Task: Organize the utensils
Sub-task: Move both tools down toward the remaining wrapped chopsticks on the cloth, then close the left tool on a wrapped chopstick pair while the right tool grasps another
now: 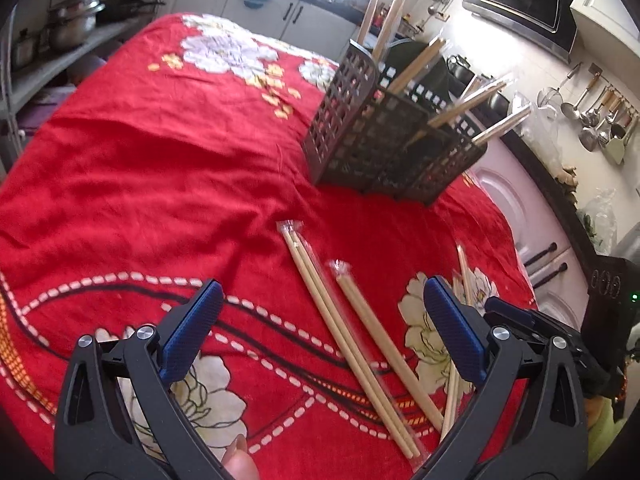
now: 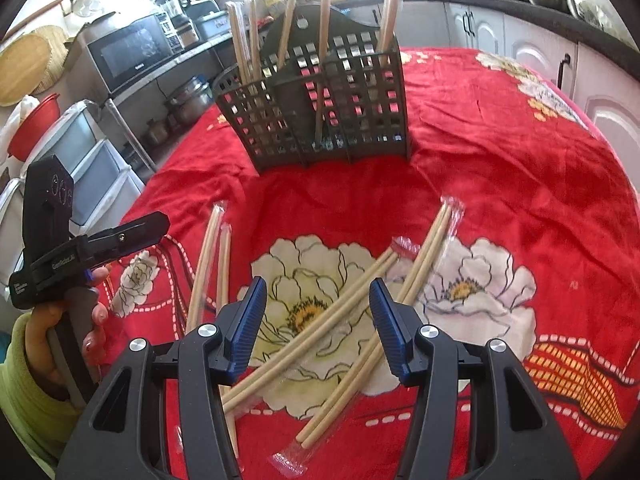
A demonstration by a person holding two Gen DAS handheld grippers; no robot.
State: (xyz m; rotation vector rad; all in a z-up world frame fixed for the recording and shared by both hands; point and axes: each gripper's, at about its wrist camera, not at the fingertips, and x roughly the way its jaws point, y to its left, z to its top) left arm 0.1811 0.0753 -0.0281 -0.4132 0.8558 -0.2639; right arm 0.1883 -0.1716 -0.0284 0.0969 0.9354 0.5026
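A dark grid utensil caddy (image 1: 384, 140) (image 2: 320, 116) stands on the red flowered tablecloth and holds several wrapped chopstick pairs upright. More wrapped chopstick pairs lie loose on the cloth: two in the left wrist view (image 1: 340, 336) (image 1: 384, 344), two crossed ones (image 2: 320, 332) (image 2: 384, 328) and two at the left (image 2: 206, 264) in the right wrist view. My left gripper (image 1: 320, 300) is open and empty above the loose pairs. My right gripper (image 2: 318, 290) is open and empty, its jaws on either side of the crossed pairs. The left gripper also shows at the left of the right wrist view (image 2: 100, 244).
The round table's cloth (image 1: 160, 160) fills both views. Kitchen cabinets (image 2: 520, 40), a microwave (image 2: 132, 52), pots on shelves (image 1: 72, 24) and hanging ladles (image 1: 592, 112) ring the table.
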